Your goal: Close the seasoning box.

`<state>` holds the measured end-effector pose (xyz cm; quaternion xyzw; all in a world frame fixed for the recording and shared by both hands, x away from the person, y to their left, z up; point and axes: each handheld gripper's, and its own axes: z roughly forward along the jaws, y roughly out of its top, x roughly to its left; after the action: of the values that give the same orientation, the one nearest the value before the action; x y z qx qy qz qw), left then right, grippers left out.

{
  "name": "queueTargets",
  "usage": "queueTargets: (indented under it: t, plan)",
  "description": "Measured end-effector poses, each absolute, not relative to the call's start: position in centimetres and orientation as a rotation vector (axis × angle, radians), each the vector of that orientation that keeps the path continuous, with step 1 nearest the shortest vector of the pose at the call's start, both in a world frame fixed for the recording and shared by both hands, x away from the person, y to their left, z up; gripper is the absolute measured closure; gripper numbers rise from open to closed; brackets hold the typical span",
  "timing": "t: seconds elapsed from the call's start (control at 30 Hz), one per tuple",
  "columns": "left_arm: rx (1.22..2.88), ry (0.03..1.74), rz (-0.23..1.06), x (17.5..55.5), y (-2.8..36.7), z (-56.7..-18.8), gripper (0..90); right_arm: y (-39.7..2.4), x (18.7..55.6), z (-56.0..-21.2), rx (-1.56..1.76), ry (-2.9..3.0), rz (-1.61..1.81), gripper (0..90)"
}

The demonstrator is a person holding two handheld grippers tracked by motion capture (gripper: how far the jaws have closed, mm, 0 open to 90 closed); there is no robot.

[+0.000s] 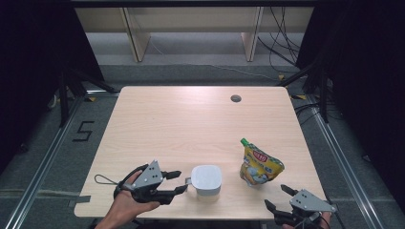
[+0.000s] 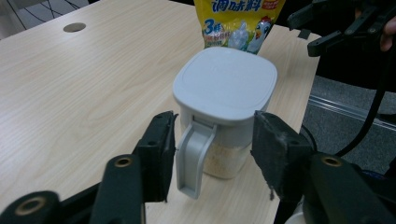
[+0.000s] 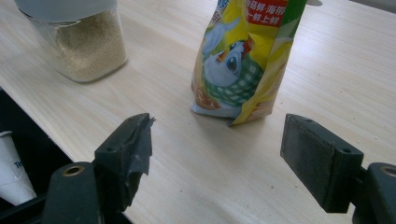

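A clear container [image 1: 206,179] with a white lid and a side handle [image 2: 194,158] stands near the table's front edge; it holds pale granules [image 3: 84,46]. My left gripper [image 1: 180,182] sits level just left of it and is open. In the left gripper view [image 2: 215,119] the handle lies between its jaws, and the pads stand apart from it. A yellow seasoning pouch [image 1: 260,164] with a green cap stands upright to the right of the container. My right gripper [image 1: 275,195] is open at the front right corner, a little short of the pouch [image 3: 243,60], with nothing between its jaws.
The light wooden table [image 1: 191,119] has a round cable hole [image 1: 235,98] at the back right. Grey floor, metal rails and cables surround it. A white paper cup [image 3: 9,168] shows below the table edge in the right gripper view.
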<state>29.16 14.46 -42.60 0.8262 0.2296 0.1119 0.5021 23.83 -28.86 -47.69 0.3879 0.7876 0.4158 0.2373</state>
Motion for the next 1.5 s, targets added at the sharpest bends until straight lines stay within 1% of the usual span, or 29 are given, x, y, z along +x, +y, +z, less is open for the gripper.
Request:
queueTargets:
  t: [0.1, 0.17, 0.23, 0.3, 0.33, 0.37, 0.47, 0.5, 0.6, 0.63, 0.67, 0.7, 0.97, 1.0, 1.17, 1.2, 1.23, 1.33, 1.37, 1.5]
  plan:
    - [1.994, 0.568, 0.278, 28.9, 15.3, -43.2, 43.7, -28.9, 23.8, -47.7, 1.064, 2.159, 1.138, 25.9]
    - [2.007, 0.558, 0.289, 28.7, 15.8, -43.7, 41.7, -28.9, 23.9, -47.7, 1.058, 2.160, 1.136, 25.9]
    - [2.011, 0.585, 0.280, 28.3, 16.2, -44.1, 40.0, -28.9, 24.0, -47.8, 1.040, 2.165, 1.148, 25.9]
    - [2.009, 0.607, 0.267, 28.0, 16.5, -44.6, 38.6, -28.8, 24.0, -47.8, 1.039, 2.173, 1.149, 25.9]
    - [2.020, 0.581, 0.279, 28.1, 16.8, -44.7, 37.9, -28.8, 24.0, -47.7, 1.040, 2.171, 1.134, 25.9]
    - [2.020, 0.618, 0.268, 27.8, 16.9, -44.9, 37.3, -28.8, 24.1, -47.7, 1.025, 2.167, 1.132, 25.9]
    - [2.014, 0.639, 0.264, 27.5, 17.4, -45.5, 35.7, -28.8, 24.2, -47.7, 1.009, 2.165, 1.128, 25.9]
    - [2.035, 0.626, 0.289, 27.5, 17.7, -45.6, 35.2, -28.8, 24.2, -47.7, 1.002, 2.166, 1.136, 25.9]
    - [2.012, 0.658, 0.281, 27.2, 18.2, -46.0, 33.5, -28.9, 24.2, -47.8, 1.006, 2.164, 1.149, 25.9]
    - [2.027, 0.625, 0.303, 27.3, 18.4, -46.0, 33.1, -28.9, 24.2, -47.8, 1.007, 2.163, 1.150, 25.9]
    - [2.042, 0.637, 0.313, 27.2, 18.7, -46.1, 32.8, -28.8, 24.2, -47.8, 1.012, 2.168, 1.152, 25.9]
    - [2.017, 0.657, 0.294, 26.9, 18.6, -46.3, 32.2, -28.9, 24.1, -47.7, 1.009, 2.169, 1.134, 25.8]
    - [2.073, 0.657, 0.321, 25.9, 18.6, -47.8, 27.2, -28.6, 24.2, -47.8, 1.015, 2.185, 1.157, 19.6]
    - [2.056, 0.665, 0.315, 25.9, 18.5, -48.0, 26.8, -28.5, 24.1, -47.8, 1.041, 2.195, 1.167, 19.3]
    - [2.080, 0.674, 0.338, 25.6, 18.4, -48.8, 25.4, -28.4, 24.2, -48.0, 1.033, 2.215, 1.183, 18.5]
    - [2.090, 0.682, 0.319, 25.5, 18.4, -48.8, 25.3, -28.5, 24.2, -48.0, 1.016, 2.204, 1.171, 18.5]
    - [2.090, 0.682, 0.338, 25.6, 18.5, -48.9, 25.1, -28.5, 24.2, -48.0, 1.023, 2.212, 1.166, 18.5]
    - [2.065, 0.705, 0.332, 25.6, 18.5, -49.0, 25.0, -28.5, 24.3, -48.0, 1.009, 2.212, 1.172, 18.5]
    - [2.101, 0.693, 0.355, 25.8, 18.7, -48.9, 24.9, -28.5, 24.3, -48.0, 1.015, 2.210, 1.162, 18.5]
    - [2.075, 0.705, 0.343, 25.8, 18.8, -48.8, 24.7, -28.5, 24.3, -48.0, 1.018, 2.224, 1.161, 18.6]
